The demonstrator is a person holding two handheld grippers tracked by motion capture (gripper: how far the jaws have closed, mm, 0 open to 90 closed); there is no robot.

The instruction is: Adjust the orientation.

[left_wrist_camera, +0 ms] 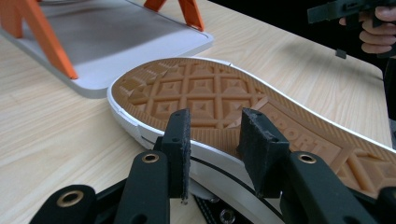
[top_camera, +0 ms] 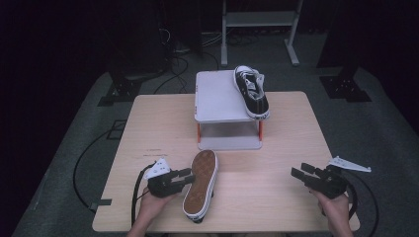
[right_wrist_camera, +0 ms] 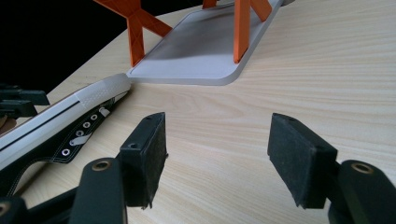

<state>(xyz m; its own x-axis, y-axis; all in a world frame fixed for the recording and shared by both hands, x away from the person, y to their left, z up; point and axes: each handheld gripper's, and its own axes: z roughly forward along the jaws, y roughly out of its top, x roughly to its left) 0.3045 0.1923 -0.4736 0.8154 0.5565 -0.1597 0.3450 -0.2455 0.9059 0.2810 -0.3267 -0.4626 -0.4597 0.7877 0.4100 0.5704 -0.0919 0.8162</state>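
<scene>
The shoe (top_camera: 201, 183) lies sole-up near the table's (top_camera: 276, 148) front edge, before the rack (top_camera: 217, 96) holding its mate (top_camera: 251, 90). The left gripper (top_camera: 185, 177) clamps its sidewall, likely to flip it; the right gripper (top_camera: 300, 173) waits, jaws apart and empty.

left hand-held gripper (top_camera: 184, 176), upturned shoe (top_camera: 201, 183), table (top_camera: 276, 148)
</scene>
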